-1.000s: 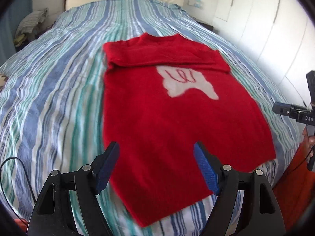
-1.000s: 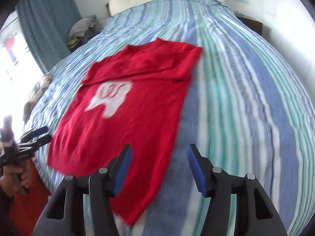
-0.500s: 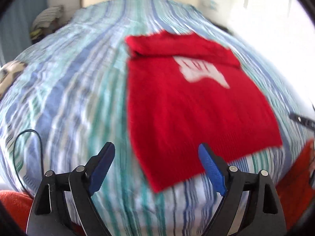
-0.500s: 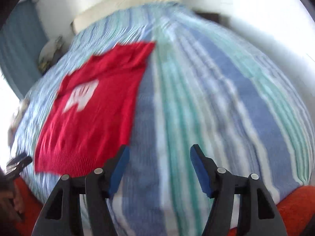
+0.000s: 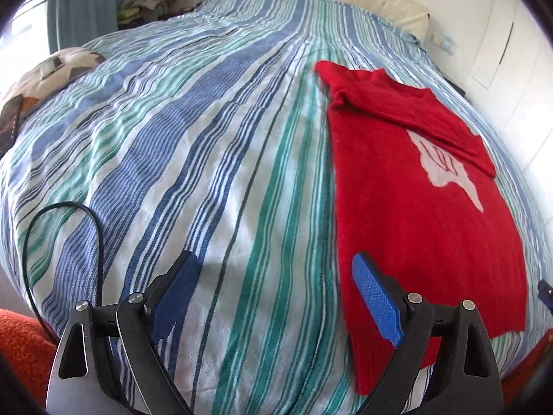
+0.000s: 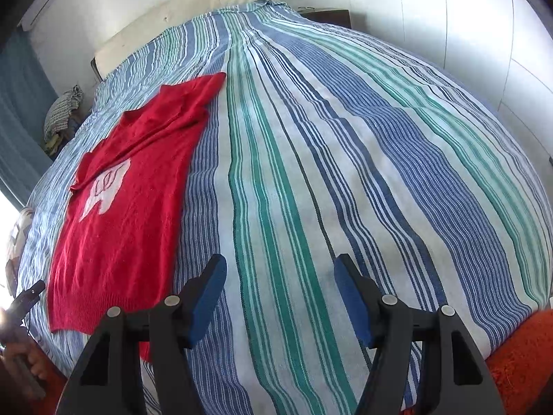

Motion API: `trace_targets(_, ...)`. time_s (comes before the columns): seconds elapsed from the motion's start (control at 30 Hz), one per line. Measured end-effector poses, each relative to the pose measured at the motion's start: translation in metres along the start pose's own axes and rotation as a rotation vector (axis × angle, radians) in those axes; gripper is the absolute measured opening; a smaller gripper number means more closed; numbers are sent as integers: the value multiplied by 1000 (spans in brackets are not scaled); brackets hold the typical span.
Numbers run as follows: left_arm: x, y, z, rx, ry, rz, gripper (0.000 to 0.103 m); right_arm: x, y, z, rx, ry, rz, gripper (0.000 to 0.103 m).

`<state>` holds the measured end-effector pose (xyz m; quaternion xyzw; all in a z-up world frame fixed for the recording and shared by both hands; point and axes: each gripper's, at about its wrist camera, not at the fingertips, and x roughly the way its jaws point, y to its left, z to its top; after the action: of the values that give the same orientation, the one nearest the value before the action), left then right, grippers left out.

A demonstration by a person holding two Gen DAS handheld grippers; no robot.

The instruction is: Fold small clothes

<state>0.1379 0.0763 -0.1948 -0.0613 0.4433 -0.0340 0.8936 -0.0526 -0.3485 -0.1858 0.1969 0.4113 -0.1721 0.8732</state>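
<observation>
A red sweater [image 5: 418, 207] with a white motif lies flat on the striped bedspread, sleeves folded across its top. In the left wrist view it lies to the right; my left gripper [image 5: 276, 297] is open and empty over bare bedspread, its right finger by the sweater's near left edge. In the right wrist view the sweater [image 6: 128, 214] lies to the left; my right gripper [image 6: 281, 297] is open and empty over bare stripes, clear of the sweater's right edge.
The striped bedspread [image 5: 179, 159] covers a large bed with a cream headboard [image 6: 193, 10]. A patterned cushion [image 5: 45, 76] lies at the left edge. White wardrobe doors [image 6: 484, 34] stand on the right. Orange carpet [image 6: 518, 363] lies below the bed's foot.
Both grippers have swung outward from the sweater: the left one to the left, the right one to the right. The sweater lies unmoved. Both stay open.
</observation>
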Motion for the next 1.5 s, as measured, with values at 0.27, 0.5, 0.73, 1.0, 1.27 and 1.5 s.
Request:
trace_targets(0.27, -1, 16, 1, -64, 3, -6, 92, -7, -3, 2, 22, -34, 0, 65)
trace_targets(0.5, 1, 6, 0, -13, 4, 31, 92, -8, -10, 3, 49, -43, 13, 65)
trace_targets(0.73, 3, -2, -2, 43, 7, 54, 92, -6, -5, 2, 28, -34, 9, 65)
trace_targets(1.0, 5, -3, -1, 53, 17, 74, 92, -1, 2, -1, 1, -18, 4, 65)
trace_targets(1.27, 8, -4, -2, 63, 29, 85, 92, 1, 2, -1, 7, -15, 10, 65)
trace_targets(1.5, 10, -3, -2, 55, 37, 77, 92, 1, 2, -2, 5, -12, 11, 65)
